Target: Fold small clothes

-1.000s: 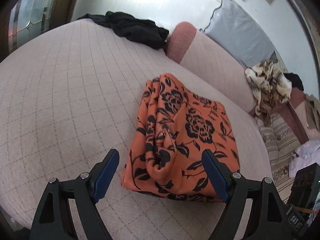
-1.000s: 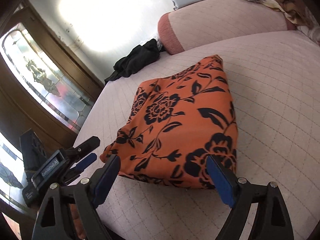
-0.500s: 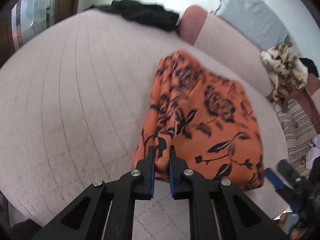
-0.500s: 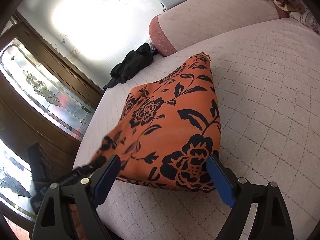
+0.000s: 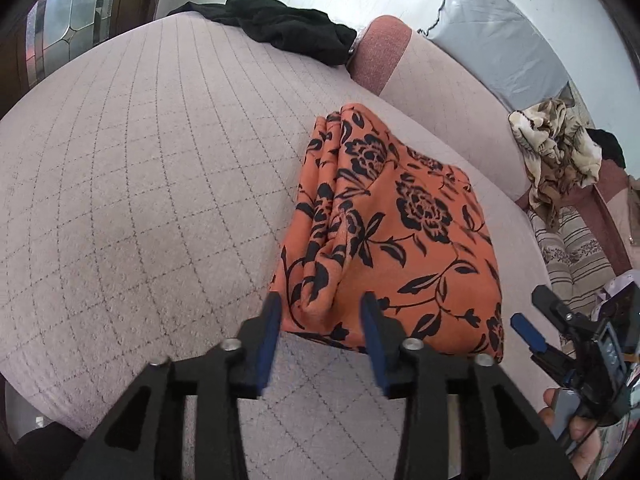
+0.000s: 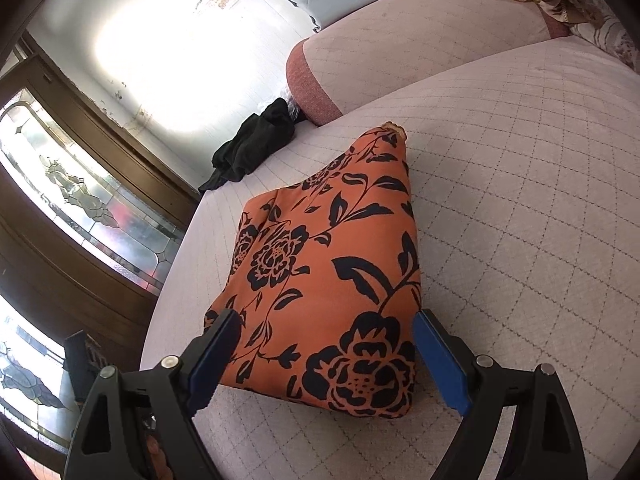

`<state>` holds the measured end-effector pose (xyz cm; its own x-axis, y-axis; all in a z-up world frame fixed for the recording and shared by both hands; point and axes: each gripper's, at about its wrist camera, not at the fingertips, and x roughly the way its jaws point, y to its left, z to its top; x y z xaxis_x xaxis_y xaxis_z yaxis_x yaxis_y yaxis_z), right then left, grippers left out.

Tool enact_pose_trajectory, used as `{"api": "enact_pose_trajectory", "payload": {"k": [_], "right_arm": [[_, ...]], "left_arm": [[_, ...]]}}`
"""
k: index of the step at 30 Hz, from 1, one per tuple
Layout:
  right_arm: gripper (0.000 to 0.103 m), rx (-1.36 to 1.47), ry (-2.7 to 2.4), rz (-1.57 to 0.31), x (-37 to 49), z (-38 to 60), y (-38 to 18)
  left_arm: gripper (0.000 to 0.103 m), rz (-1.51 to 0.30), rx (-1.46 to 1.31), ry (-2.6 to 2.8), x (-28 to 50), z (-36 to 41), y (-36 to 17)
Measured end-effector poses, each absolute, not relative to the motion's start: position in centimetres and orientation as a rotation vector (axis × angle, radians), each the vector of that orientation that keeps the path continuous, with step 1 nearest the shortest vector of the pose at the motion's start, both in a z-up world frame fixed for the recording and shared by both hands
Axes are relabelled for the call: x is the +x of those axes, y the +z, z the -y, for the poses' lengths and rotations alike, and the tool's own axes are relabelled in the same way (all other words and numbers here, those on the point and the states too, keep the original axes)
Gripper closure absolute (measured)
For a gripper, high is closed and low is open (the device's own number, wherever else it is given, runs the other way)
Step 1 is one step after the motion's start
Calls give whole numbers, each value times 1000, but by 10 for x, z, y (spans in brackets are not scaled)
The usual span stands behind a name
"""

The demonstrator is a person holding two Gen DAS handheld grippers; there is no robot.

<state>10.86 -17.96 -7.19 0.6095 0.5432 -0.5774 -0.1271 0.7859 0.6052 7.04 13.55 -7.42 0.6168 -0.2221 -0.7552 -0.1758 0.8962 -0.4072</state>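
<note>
An orange garment with black flowers (image 5: 400, 232) lies folded into a compact block on the pink quilted bed (image 5: 140, 200). My left gripper (image 5: 322, 320) is open at the garment's near left corner, its blue pads astride the bunched folds and not pinching them. My right gripper (image 6: 326, 344) is wide open at the near edge of the same garment (image 6: 328, 272), one pad at each near corner. The right gripper also shows at the right edge of the left wrist view (image 5: 536, 320).
A black garment (image 5: 288, 32) lies at the bed's far edge, also in the right wrist view (image 6: 252, 144). A pink bolster (image 5: 420, 80) and grey pillow (image 5: 500, 40) line the back. A patterned cloth heap (image 5: 560, 148) lies right. A wooden glass-paned door (image 6: 80, 208) stands left.
My left gripper shut on the garment's near left fold half a second ago and has now opened, letting it go. The garment lies flatter. My right gripper stayed open, slightly closer.
</note>
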Motion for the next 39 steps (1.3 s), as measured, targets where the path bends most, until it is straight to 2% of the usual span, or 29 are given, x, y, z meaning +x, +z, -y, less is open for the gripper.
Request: {"api": "enact_pose_trajectory", "payload": {"k": [1,5,11,17,18,19,22,25,29,31,33,35,39], "right_arm": [[13,556,406,-831,109,182,-73],[13,610,393,-835,113,195,-82],[13,651,410,-832,117,208,-92],[13,739,386,-850,125,233,-112],[13,753,382,-852,126,237,-115],[13,763,379,-854,127,239,-117],[13,785,373,-865,130,244,-124],[13,786,368,-874,131,245,-129],[13,767,370,-870,130,243,-127],[13,762,364,-868,130,243,-129],[13,750,353,-878,132,242,-131],[13,744,369,-878,130,241,-128],[13,735,379,-853,125,240,-115]], "left_arm": [[46,-884,-469,-35,70,-136,-66],[46,-836,-417,-87,99,-135,-45],[48,-908,-372,-125,186,-128,-53],[51,-989,-363,-154,229,-118,-71],[53,-1007,-367,-148,233,-118,-76],[64,-1022,-369,-148,236,-119,-80],[87,-1037,-353,-152,241,-116,-85],[95,-1020,-335,-133,240,-115,-81],[95,-866,-338,-95,209,-121,-54],[95,-937,-288,-67,213,-119,-78],[93,-985,-361,-54,221,-134,-108],[92,-973,-437,-64,220,-144,-106],[91,-974,-339,-59,221,-134,-100]]}}
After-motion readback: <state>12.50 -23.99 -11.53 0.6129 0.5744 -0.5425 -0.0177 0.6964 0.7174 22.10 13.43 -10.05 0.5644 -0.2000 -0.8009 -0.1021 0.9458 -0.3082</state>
